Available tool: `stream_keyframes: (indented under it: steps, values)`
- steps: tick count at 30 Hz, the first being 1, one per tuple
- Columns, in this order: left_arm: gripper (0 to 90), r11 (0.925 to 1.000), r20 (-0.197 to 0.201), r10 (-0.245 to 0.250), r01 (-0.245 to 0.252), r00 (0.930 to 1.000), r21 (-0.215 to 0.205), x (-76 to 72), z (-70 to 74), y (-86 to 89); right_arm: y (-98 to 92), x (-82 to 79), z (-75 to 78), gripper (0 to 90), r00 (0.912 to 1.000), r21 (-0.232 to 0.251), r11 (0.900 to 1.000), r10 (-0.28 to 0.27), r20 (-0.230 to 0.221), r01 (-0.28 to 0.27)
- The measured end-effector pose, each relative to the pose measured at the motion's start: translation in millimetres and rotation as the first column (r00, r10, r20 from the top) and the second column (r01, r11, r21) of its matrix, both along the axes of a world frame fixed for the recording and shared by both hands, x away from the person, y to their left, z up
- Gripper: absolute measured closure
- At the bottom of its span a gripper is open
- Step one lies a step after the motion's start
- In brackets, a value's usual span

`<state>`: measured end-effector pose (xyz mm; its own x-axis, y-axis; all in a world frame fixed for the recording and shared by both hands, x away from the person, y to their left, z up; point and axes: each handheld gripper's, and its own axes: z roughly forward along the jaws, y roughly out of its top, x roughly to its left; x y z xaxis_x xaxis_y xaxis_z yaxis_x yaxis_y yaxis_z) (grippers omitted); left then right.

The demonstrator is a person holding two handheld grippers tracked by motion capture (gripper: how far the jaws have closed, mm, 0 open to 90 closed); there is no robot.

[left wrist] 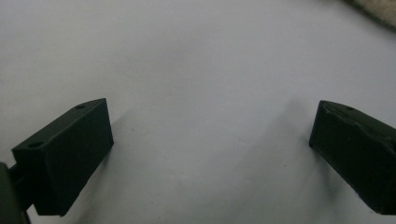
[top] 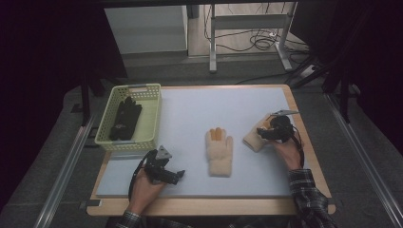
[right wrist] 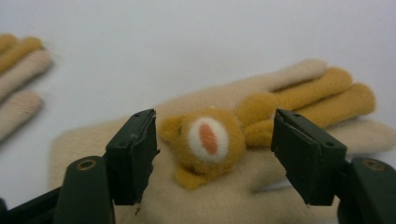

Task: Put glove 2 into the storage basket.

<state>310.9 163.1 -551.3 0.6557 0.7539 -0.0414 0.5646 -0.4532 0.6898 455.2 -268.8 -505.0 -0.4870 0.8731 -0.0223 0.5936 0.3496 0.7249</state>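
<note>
Both claws gape: right claw (right wrist: pixel 212 154) straddling beige glove (right wrist: pixel 280 140), left claw (left wrist: pixel 210 154) over bare mat (left wrist: pixel 196 56).

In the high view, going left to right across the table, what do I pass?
Yellow basket holding black gloves → left gripper, open → beige glove lying flat → second beige glove → right gripper, open over it.

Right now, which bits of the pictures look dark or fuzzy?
High view: the room around the table is very dark. Left gripper view: soft shadows lie under the left hand-held gripper. Right gripper view: the bear glove looks sharp, while the other glove at the edge is blurry.
</note>
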Motion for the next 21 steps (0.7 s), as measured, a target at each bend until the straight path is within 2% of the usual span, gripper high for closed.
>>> stream_keyframes:
  steps: [3, 4, 8, 11, 13, 16, 21]
  values:
    - [0.0, 1.0, 0.0, 0.0, 0.0, 1.0, 0.0, 0.0, 0.0, 0.0, 1.1, 5.4, -10.8, 29.5, 0.9999, -0.03, 0.999, -0.012, -0.008, 0.011]
    - [0.0, 1.0, 0.0, 0.0, 0.0, 1.0, 0.0, 0.0, 0.0, 0.0, 0.7, 6.8, -13.4, 30.0, 0.9999, -0.026, 1.0, -0.013, -0.008, 0.013]
    - [0.0, 1.0, 0.0, 0.0, 0.0, 1.0, 0.0, 0.0, 0.0, 0.0, 0.8, 6.5, -14.9, 49.4, 0.9998, -0.021, 1.0, -0.02, 0.005, 0.02]
    - [0.0, 1.0, 0.0, 0.0, 0.0, 1.0, 0.0, 0.0, 0.0, 0.0, 2.2, 4.6, -13.6, 59.3, 0.9999, -0.032, 0.999, -0.013, 0.006, 0.013]
    - [0.0, 1.0, 0.0, 0.0, 0.0, 1.0, 0.0, 0.0, 0.0, 0.0, 0.0, 3.8, -13.4, 61.3, 1.0, -0.026, 1.0, -0.003, 0.008, 0.003]
    - [0.0, 1.0, 0.0, 0.0, 0.0, 1.0, 0.0, 0.0, 0.0, 0.0, -5.6, 2.1, -11.0, 61.8, 1.0, 0.013, 1.0, 0.001, -0.001, -0.001]
    - [0.0, 1.0, 0.0, 0.0, 0.0, 1.0, 0.0, 0.0, 0.0, 0.0, -7.5, -6.7, 3.2, 61.6, 0.9985, 0.034, 0.998, 0.047, 0.029, -0.048]
